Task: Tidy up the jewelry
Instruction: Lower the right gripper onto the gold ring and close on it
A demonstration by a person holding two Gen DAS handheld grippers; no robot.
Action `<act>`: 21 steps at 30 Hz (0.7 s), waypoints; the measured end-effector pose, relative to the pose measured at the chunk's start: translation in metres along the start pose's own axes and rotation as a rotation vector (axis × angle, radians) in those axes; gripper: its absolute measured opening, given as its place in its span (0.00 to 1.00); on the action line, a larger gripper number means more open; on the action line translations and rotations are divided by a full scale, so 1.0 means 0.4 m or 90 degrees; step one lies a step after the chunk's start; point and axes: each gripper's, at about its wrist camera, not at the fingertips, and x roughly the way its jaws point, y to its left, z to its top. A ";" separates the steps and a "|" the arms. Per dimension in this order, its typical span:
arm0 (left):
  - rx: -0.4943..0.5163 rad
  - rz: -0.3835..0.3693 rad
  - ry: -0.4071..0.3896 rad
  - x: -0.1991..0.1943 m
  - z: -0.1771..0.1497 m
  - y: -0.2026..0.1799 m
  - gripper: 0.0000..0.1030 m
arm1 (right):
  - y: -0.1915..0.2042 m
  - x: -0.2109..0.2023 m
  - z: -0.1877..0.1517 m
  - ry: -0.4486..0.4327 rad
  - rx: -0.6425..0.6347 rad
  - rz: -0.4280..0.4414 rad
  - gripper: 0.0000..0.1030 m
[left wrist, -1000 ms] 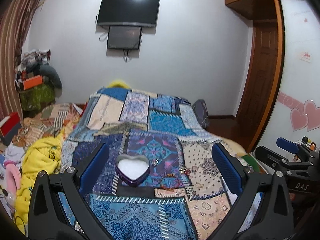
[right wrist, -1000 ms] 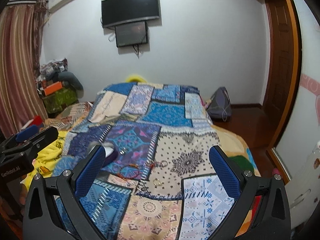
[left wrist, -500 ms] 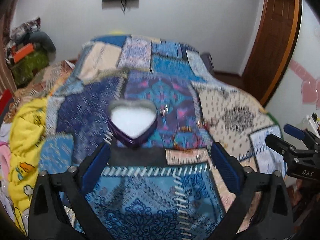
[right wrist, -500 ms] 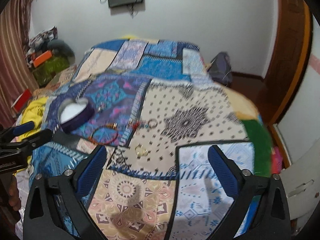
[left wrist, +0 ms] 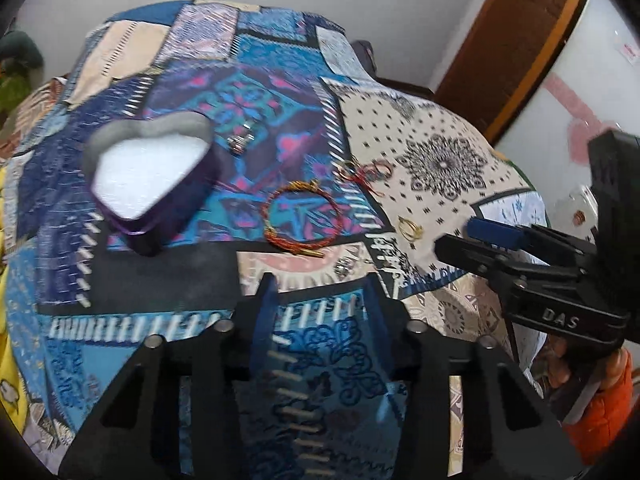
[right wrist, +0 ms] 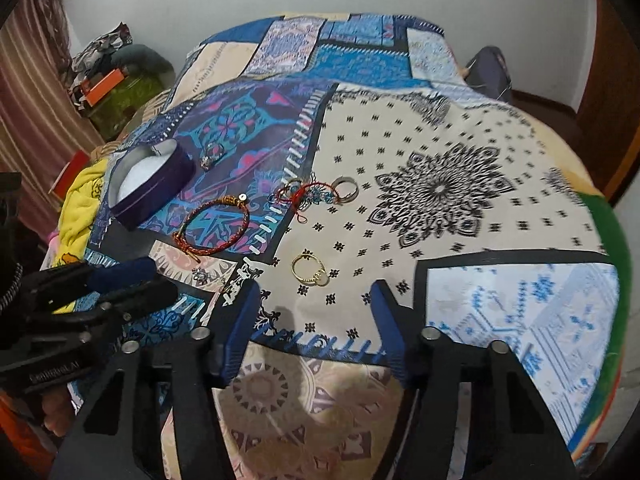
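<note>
Left wrist view
Left tongs (left wrist: 320,284): yours have just been closing; the blue fingers stand partly apart with only the bedspread (left wrist: 436,128) showing between them, gripping nothing.
Heart box (left wrist: 150,176): open, white inside, on the bed up and to the left of your tongs.
Red bracelet (left wrist: 302,216): flat on the bedspread just right of the box, beyond your fingertips.
Gold ring (left wrist: 410,228): right of the bracelet, near your right tongs (left wrist: 460,240), which enter from the right.

Right wrist view
Right tongs (right wrist: 316,300): also just been closing; fingers partly apart, nothing between them.
Gold ring (right wrist: 310,270): just ahead of your fingertips, apart from them.
Red bracelet (right wrist: 214,228): left of the ring.
Silver ring (right wrist: 346,189): farther up, beside a red cord tangle (right wrist: 298,196).
Heart box (right wrist: 150,182): far left.
</note>
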 end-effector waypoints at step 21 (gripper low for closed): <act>0.027 -0.010 0.001 0.061 0.014 -0.022 0.08 | 0.001 0.058 -0.004 0.015 0.014 0.016 0.17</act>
